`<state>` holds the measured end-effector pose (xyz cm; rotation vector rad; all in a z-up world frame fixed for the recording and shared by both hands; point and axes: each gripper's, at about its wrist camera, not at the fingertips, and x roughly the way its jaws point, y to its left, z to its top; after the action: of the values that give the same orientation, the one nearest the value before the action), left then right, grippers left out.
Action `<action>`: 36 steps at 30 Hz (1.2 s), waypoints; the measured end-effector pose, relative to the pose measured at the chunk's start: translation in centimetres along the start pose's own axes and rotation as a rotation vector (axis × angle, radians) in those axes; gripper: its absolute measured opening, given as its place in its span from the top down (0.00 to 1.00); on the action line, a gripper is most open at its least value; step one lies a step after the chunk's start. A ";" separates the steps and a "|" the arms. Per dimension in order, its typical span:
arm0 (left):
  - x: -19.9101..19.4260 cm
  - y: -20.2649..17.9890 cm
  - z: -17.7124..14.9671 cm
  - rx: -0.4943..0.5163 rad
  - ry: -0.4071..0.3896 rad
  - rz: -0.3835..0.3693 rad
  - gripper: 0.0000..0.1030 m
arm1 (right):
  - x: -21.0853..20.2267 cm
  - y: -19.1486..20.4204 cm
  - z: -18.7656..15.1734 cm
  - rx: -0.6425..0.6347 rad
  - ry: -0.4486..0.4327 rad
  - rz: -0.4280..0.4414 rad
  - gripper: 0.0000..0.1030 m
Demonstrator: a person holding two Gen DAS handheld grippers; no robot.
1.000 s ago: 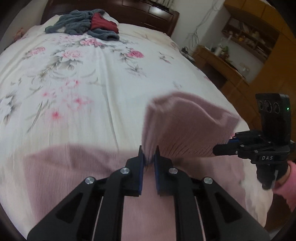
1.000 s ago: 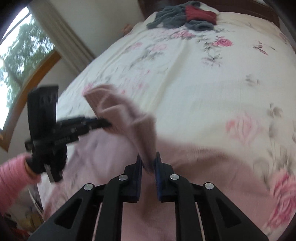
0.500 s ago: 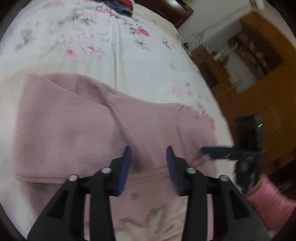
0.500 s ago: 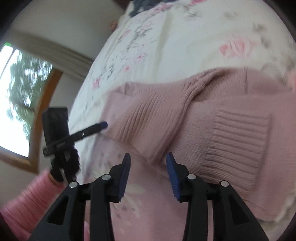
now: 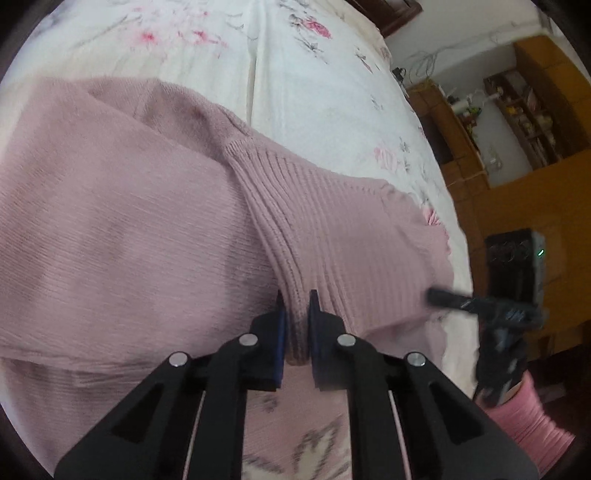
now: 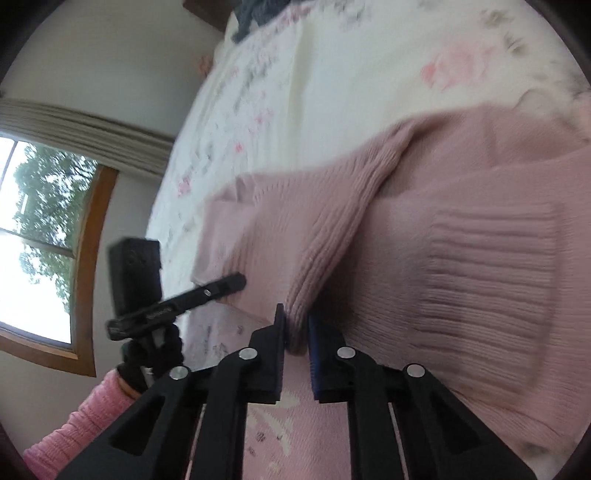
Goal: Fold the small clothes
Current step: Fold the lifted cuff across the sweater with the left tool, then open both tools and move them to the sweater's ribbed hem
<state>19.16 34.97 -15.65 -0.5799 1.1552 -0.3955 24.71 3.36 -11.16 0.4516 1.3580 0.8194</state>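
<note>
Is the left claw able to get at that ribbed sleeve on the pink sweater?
Probably yes: the left claw already looks closed on the ribbed sleeve of the pink sweater, with nothing between.

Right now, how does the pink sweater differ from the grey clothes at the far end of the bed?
The sweater is pink; the grey clothes are dark. The sweater lies spread, partly folded, close to the cameras; the grey clothes sit bunched at the far end. The left gripper and right gripper each have jaws shut on a ribbed fold of the sweater; nothing touches the grey clothes. Both rest on the flowered bedspread.
</note>
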 end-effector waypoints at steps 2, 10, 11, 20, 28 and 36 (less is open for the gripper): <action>0.0 0.1 -0.1 0.019 0.013 0.015 0.91 | -0.4 -0.3 -0.4 0.000 0.012 -0.013 0.90; -0.2 -0.4 -1.0 0.070 -0.009 0.140 0.83 | 3.2 -1.1 -1.3 0.021 0.057 -0.104 0.89; -0.6 -0.8 -1.2 0.074 -0.016 0.161 0.82 | 2.7 -0.7 -1.5 0.020 0.044 -0.109 0.84; -11.7 -4.2 -12.1 0.108 -0.101 0.366 0.60 | -7.6 4.5 -13.9 -0.035 -0.097 -0.208 0.77; -21.7 -4.1 -25.6 0.053 -0.174 0.560 0.47 | -14.8 7.3 -29.1 0.005 -0.192 -0.311 0.65; -23.9 -4.0 -32.0 -0.016 -0.158 0.585 0.41 | -14.3 5.5 -35.4 0.096 -0.159 -0.325 0.63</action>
<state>-19.26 38.36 -4.74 -0.2588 1.1185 0.1591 -10.98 -9.58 -4.25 0.3499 1.2830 0.4433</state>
